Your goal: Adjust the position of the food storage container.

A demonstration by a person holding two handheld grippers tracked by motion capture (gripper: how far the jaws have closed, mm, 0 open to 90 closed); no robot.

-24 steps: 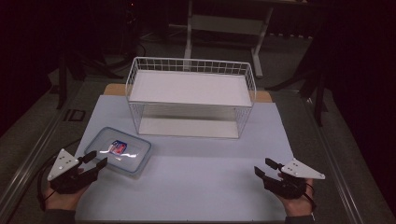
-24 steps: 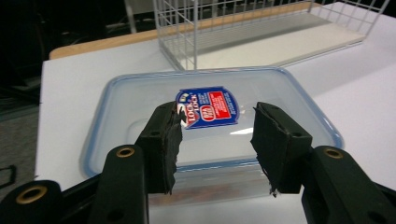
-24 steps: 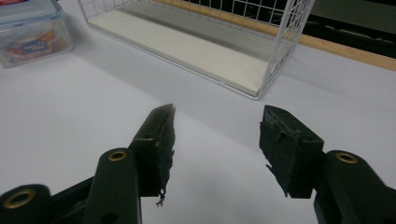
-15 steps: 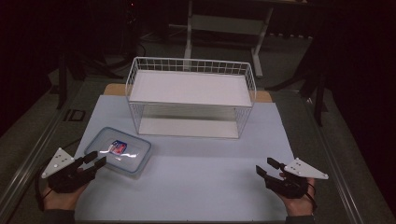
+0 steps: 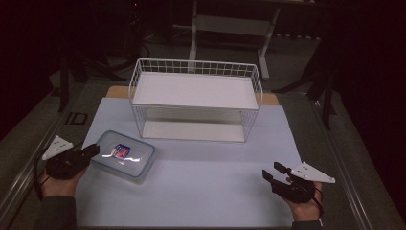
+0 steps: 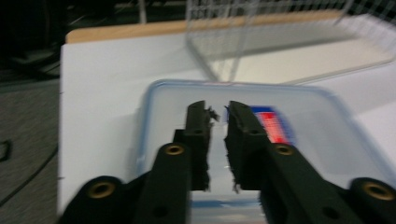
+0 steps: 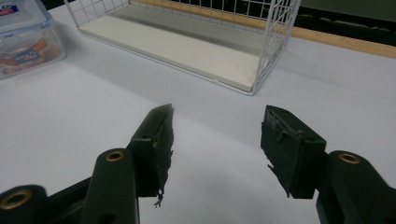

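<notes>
A clear plastic lidded box (image 5: pixel 125 155) with a red and blue label lies on the white sheet at the front left. My left gripper (image 5: pixel 93 151) reaches it from the left, its tips at the box's left edge. In the left gripper view the jaws (image 6: pixel 218 109) hover just over the lid (image 6: pixel 327 121), all but shut, with a thin slit and nothing between them. My right gripper (image 5: pixel 272 171) rests at the front right, far from the box. Its jaws (image 7: pixel 217 126) stand open over bare sheet, with the box (image 7: pixel 23 37) far off.
A white wire basket (image 5: pixel 196 67) with a white board inside stands at the back middle of the table; its near corner (image 7: pixel 275 42) lies ahead of my right gripper. A white sheet (image 5: pixel 201 187) covers the table, with a wooden edge (image 5: pixel 117 91) behind it.
My left gripper has moved forward, away from the person, bringing its tips up to the box's left edge. The right gripper has stayed where it was.
</notes>
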